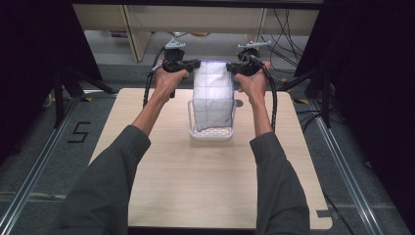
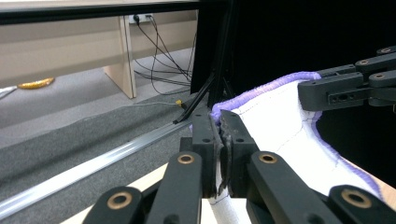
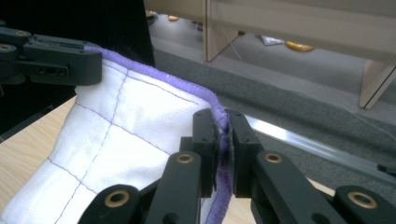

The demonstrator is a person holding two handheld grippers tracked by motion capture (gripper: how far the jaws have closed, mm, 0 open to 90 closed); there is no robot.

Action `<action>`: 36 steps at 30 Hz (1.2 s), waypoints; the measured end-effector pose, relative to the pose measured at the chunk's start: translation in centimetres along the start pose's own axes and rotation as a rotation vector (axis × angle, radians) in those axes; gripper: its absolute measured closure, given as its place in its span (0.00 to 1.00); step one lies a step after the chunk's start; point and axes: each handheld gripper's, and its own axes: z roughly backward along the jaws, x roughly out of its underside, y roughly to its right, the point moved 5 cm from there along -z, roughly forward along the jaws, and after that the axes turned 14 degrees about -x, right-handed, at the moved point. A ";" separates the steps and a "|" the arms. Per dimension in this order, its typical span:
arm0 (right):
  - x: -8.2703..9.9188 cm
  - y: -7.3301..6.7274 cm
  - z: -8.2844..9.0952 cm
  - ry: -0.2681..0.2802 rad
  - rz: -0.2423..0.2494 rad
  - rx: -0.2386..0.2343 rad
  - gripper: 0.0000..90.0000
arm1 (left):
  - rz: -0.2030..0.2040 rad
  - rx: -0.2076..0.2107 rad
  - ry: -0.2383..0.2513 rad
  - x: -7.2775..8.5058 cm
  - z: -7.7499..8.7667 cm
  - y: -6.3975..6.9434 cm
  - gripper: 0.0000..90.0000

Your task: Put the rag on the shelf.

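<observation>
My left gripper [image 1: 195,63] and right gripper [image 1: 231,67], jaws clamped, hold a quilted white purple-hemmed cloth [image 1: 212,98] over a perforated basket [image 1: 211,133].

The high cam's looking forward and down on the desk [image 1: 205,196] from above the person's side. Each claw cam's riding super close behind its jaws, both catching the same white cloth [image 2: 285,121].

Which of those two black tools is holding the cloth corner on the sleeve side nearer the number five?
The left tool, clamping the white purple-edged cloth at its left corner.
</observation>
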 end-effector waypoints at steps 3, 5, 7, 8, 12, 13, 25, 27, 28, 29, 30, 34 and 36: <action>0.6 0.2 -0.5 -0.032 0.000 0.002 0.93 | -0.005 0.002 -0.019 0.9 -0.4 -0.1 0.95; 1.0 0.2 -0.9 -0.042 -0.005 0.002 0.93 | 0.003 0.005 -0.027 1.4 -0.5 -0.2 0.95; 1.7 0.2 -1.3 -0.061 -0.013 0.003 0.93 | 0.006 0.003 -0.042 2.0 -0.8 -0.4 0.95; 2.1 0.5 -1.6 -0.067 -0.004 -0.003 0.93 | 0.006 0.002 -0.045 2.1 -0.8 -0.4 0.95; 3.2 0.8 -2.4 -0.098 -0.029 -0.001 0.93 | -0.011 0.007 -0.077 3.1 -1.3 -0.2 0.94; 3.4 0.9 -2.5 -0.106 -0.029 0.004 0.93 | -0.010 0.014 -0.090 3.4 -1.5 -0.1 0.94; 5.0 1.3 -3.2 -0.190 -0.069 -0.001 0.92 | -0.002 0.036 -0.155 5.6 -2.1 -0.1 0.94; 5.3 1.2 -3.4 -0.186 -0.078 0.001 0.92 | -0.001 0.036 -0.164 5.9 -2.2 -0.2 0.93; 5.4 1.4 -3.4 -0.202 -0.053 0.002 0.91 | 0.002 0.035 -0.167 6.0 -2.2 -0.3 0.92; 5.5 1.4 -3.4 -0.206 -0.056 0.000 0.91 | 0.006 0.036 -0.170 6.1 -2.3 -0.2 0.92; 5.5 1.5 -3.6 -0.190 -0.050 0.002 0.90 | 0.008 0.043 -0.172 6.2 -2.3 -0.2 0.90; 5.6 1.7 -3.1 -0.202 -0.085 0.021 0.81 | 0.021 0.056 -0.171 6.3 -2.2 -0.1 0.79; 5.4 1.8 -2.7 -0.186 -0.094 0.023 0.76 | 0.027 0.050 -0.168 6.1 -1.9 -0.3 0.74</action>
